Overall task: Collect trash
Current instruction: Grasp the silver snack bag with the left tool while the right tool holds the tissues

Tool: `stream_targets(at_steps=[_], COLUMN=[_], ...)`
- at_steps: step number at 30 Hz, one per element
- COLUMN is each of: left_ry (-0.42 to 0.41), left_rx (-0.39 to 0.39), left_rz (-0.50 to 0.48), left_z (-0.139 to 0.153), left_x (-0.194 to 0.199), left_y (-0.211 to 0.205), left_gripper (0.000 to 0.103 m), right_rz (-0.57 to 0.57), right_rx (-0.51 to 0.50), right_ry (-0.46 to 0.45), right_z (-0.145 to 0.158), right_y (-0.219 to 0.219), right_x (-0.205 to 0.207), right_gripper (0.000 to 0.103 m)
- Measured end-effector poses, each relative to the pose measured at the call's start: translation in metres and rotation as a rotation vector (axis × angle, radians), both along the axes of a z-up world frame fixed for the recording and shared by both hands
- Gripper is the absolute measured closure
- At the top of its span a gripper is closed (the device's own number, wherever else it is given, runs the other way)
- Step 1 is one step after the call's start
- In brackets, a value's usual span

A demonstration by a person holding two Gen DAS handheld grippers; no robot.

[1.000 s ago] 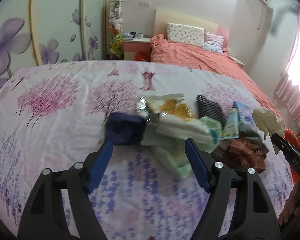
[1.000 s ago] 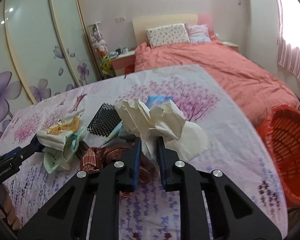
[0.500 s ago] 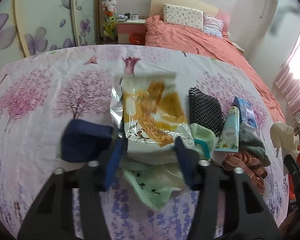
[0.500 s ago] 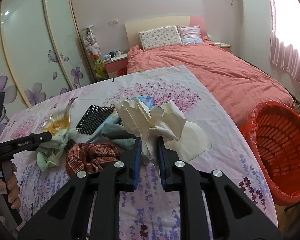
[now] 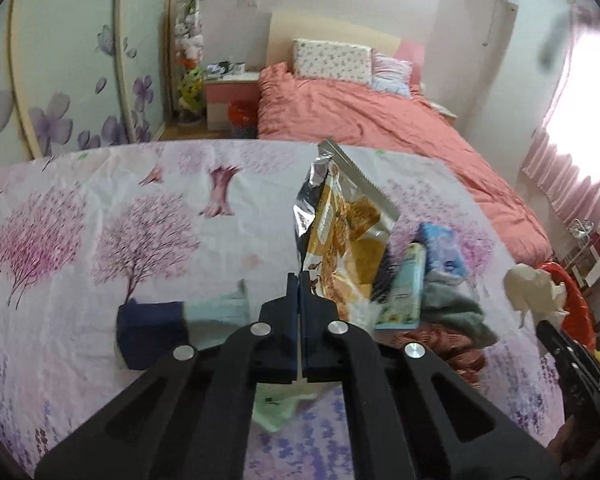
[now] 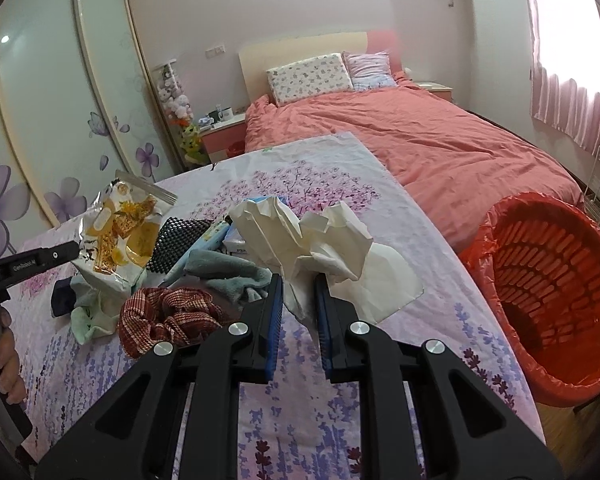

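Note:
My left gripper (image 5: pixel 299 280) is shut on the lower edge of a yellow and silver snack wrapper (image 5: pixel 342 236) and holds it up above the flowered table cover (image 5: pixel 100 208). The wrapper also shows in the right wrist view (image 6: pixel 120 232), next to the left gripper (image 6: pixel 66 256). My right gripper (image 6: pixel 298 284) is shut on a crumpled white paper wad (image 6: pixel 300 236), lifted above the cover; the wad shows at the right in the left wrist view (image 5: pixel 534 292). A red trash basket (image 6: pixel 556 292) stands on the floor to the right of the table.
On the cover lie a dark blue cloth (image 5: pixel 152 334), a pale green cloth (image 5: pixel 278 408), a black mesh piece (image 6: pixel 178 240), a tube (image 5: pixel 402 292), a blue tissue pack (image 5: pixel 440 248), a grey-green towel (image 6: pixel 220 272) and a red plaid cloth (image 6: pixel 168 316). A pink bed (image 6: pixel 440 144) stands behind.
My left gripper closed on the snack wrapper and lifted it off the pile. My right gripper kept hold of the paper wad and moved right, nearer the red basket.

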State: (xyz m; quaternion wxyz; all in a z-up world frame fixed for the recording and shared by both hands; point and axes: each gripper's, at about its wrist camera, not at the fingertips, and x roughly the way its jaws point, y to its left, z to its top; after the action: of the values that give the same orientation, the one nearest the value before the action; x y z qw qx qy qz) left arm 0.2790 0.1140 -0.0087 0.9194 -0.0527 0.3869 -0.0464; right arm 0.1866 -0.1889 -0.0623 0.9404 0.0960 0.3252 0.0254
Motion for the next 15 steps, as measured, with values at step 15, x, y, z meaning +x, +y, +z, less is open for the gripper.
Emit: stream_targets(at_steps=[15], left_ry=[-0.055], left_rx=[-0.034], left_rz=[-0.073], left_z=[0.003], left_x=[0.003], left_y=[-0.036], left_gripper=[0.070], right_rz=[-0.028], right_rx=[0.005], right_ry=[0.006], right_z=[-0.005], right_y=[-0.018], right_x=[-0.005], right_gripper=[0.086])
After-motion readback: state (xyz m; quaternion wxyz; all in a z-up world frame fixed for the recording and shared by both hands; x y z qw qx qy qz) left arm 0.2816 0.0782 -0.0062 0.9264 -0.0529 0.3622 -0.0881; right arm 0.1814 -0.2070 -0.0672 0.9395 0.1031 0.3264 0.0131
